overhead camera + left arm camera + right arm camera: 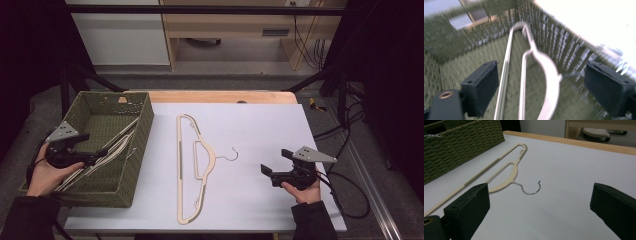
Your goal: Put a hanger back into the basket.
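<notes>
A cream clothes hanger with a metal hook lies flat on the white table, its hook pointing right. In the right gripper view this hanger lies ahead and to the left. My right gripper hovers open to the right of the hook, nothing between its jaws. A green woven basket at the left holds another cream hanger. My left gripper is inside the basket, open, its jaws either side of that hanger without touching it.
The table's wooden far edge runs behind the white surface. Cables trail off the right side. Shelving and cabinets stand beyond the table. The basket walls close in around my left gripper.
</notes>
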Motion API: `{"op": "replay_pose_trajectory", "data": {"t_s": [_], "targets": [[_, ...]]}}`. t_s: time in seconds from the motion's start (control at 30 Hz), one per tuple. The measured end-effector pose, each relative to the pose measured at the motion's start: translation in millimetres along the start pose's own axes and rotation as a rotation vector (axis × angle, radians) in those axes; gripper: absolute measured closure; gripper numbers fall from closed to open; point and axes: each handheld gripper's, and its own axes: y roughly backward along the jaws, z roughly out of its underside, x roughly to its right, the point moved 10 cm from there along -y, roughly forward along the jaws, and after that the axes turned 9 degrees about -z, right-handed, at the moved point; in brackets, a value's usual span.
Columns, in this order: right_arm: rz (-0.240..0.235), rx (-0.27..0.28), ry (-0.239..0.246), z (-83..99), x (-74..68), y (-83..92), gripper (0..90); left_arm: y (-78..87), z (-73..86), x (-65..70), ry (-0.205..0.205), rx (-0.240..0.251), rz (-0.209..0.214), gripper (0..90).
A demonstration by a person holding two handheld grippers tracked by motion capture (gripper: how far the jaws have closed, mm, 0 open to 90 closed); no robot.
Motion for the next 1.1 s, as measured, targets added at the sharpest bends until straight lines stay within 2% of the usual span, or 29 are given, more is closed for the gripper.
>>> {"op": "replay_pose_trajectory", "data": {"t_s": [0.1,0.17,0.3,0.5,0.57,0.63,0.73,0.8,0.83,0.9,0.97,1.0,1.1], "targets": [[-0.006,0.017,0.005,-2.5,-0.8,-0.4,3.1,10.7,-17.5,15.7,0.031,0.083,0.020,10.2],[-0.012,0.029,-0.006,-4.3,-2.5,-0.9,3.1,15.9,-27.7,29.4,0.034,0.129,0.046,10.2],[-0.028,0.050,-0.007,-7.7,-4.7,-1.2,4.1,19.0,-45.7,56.3,0.033,0.214,0.073,12.3],[-0.063,0.049,-0.002,-9.3,-11.3,-4.4,5.8,7.5,-61.9,101.8,0.063,0.275,0.124,18.2],[-0.057,0.043,0.007,-9.4,-11.7,-6.1,5.0,0.7,-63.1,117.2,0.052,0.279,0.131,21.7],[-0.059,0.032,0.002,-8.5,-12.6,-7.9,4.5,-6.1,-64.1,134.9,0.026,0.302,0.169,28.4],[-0.072,0.012,0.001,-6.3,-14.8,-11.0,4.9,-16.6,-60.5,158.7,-0.010,0.292,0.188,29.0],[-0.071,0.007,0.014,-5.7,-15.3,-13.0,5.0,-20.2,-58.9,168.8,-0.021,0.297,0.192,27.6],[-0.073,0.009,0.009,-5.8,-16.4,-14.2,4.9,-21.9,-57.0,175.0,-0.027,0.289,0.210,28.1],[-0.072,-0.005,0.022,-4.9,-16.2,-16.4,4.9,-25.2,-53.5,183.1,-0.045,0.278,0.210,28.0],[-0.067,-0.002,0.022,-6.0,-17.3,-19.9,5.0,-26.0,-52.1,191.1,-0.037,0.280,0.229,27.5],[-0.074,-0.005,0.028,-6.2,-18.0,-21.7,4.9,-26.6,-51.3,194.0,-0.035,0.285,0.226,27.5],[-0.087,-0.011,0.023,-7.6,-20.9,-29.7,5.0,-28.8,-44.9,202.6,-0.013,0.266,0.244,26.8]]}}
